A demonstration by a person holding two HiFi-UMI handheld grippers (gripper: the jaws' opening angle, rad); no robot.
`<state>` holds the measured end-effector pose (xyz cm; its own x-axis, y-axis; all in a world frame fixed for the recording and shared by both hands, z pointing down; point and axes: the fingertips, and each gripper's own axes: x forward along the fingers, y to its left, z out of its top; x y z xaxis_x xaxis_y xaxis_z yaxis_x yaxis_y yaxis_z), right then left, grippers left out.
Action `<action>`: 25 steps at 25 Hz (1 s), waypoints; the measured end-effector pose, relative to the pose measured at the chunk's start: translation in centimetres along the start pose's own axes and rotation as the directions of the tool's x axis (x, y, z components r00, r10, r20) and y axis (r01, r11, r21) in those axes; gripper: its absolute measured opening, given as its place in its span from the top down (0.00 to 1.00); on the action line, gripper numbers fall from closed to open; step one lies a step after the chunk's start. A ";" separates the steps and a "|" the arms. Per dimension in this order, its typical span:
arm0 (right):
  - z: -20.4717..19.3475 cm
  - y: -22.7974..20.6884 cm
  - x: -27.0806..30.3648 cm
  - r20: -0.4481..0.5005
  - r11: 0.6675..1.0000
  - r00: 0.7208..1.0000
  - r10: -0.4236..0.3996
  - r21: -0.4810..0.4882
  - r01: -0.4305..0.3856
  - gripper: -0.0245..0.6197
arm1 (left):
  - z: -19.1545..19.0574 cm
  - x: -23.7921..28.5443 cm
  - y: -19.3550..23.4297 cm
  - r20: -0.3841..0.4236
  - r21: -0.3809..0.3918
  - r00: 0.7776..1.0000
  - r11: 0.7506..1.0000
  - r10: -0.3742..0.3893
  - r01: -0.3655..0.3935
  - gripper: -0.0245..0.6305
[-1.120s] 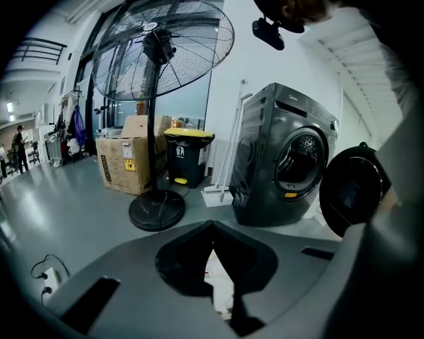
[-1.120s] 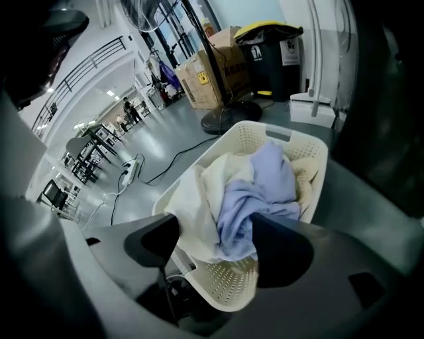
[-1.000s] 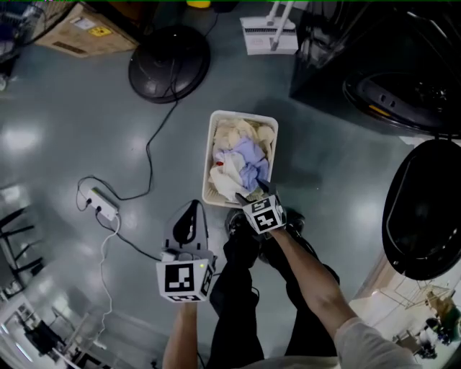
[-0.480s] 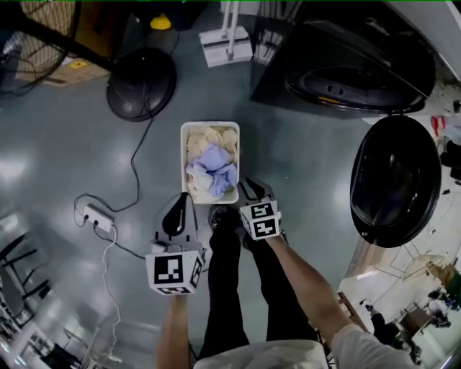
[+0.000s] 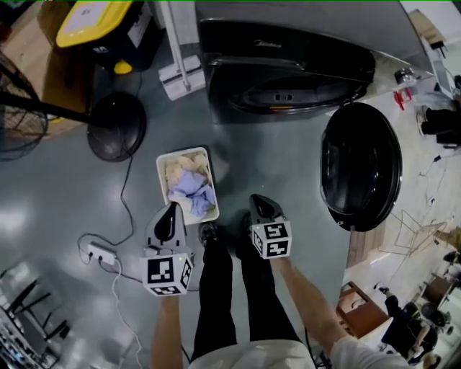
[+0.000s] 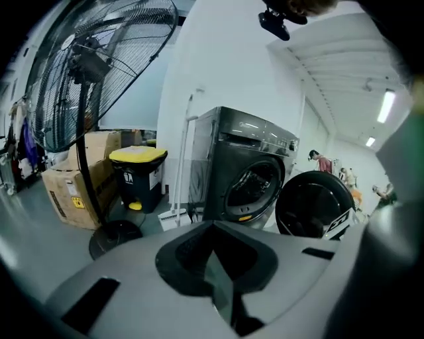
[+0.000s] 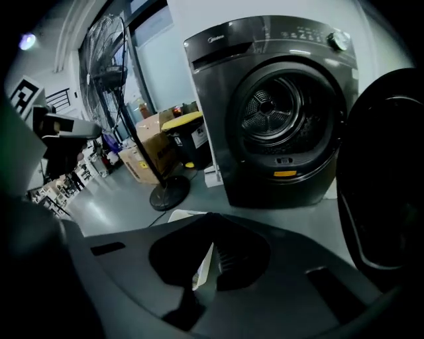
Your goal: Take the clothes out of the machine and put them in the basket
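Note:
The white basket [image 5: 161, 173] stands on the grey floor, filled with cream and lavender clothes [image 5: 191, 189]. Behind it is the dark washing machine [image 5: 288, 65], whose round door [image 5: 360, 166] is swung open to the right. My left gripper [image 5: 170, 214] hovers near the basket's front left corner, shut and empty. To the right of the basket my right gripper [image 5: 260, 204] is shut with nothing in it. The right gripper view faces the machine's drum opening [image 7: 271, 109], where no clothes show. In the left gripper view the machine [image 6: 248, 179] is further off.
A standing fan [image 5: 115, 126] with a cable is left of the basket, and a power strip [image 5: 101, 254] lies on the floor near my left hand. A yellow-lidded bin [image 5: 94, 21], a cardboard box [image 6: 76, 185] and a dustpan [image 5: 180, 72] stand at the back left.
Both grippers rose away from the basket, which now looks smaller and further off. The right gripper left the basket's front edge and its jaws came together. The view swung toward the machine.

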<state>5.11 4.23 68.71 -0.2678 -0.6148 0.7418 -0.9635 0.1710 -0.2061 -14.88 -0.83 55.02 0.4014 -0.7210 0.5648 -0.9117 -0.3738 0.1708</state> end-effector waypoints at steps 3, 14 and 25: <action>1.4 -2.6 -3.2 0.043 0.999 0.999 -0.029 0.034 0.027 0.92 | 0.7 0.2 -1.9 -0.011 0.021 1.000 0.999 -0.026 0.027 0.93; 11.5 -5.0 -16.7 0.223 0.999 0.974 -0.044 0.033 0.038 0.92 | 10.0 -2.4 -7.6 0.077 0.057 0.995 0.997 -0.061 0.057 0.93; 26.7 -3.1 -30.3 0.416 0.995 0.909 -0.030 -0.070 0.066 0.92 | 23.5 -9.4 -12.2 0.178 0.132 0.976 0.986 -0.128 0.105 0.93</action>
<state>16.20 1.75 29.79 -0.2141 -0.8844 0.4148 -0.9766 0.1841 -0.1115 -5.44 -3.23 28.64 0.5238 -0.7597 0.3853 -0.8448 -0.5212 0.1209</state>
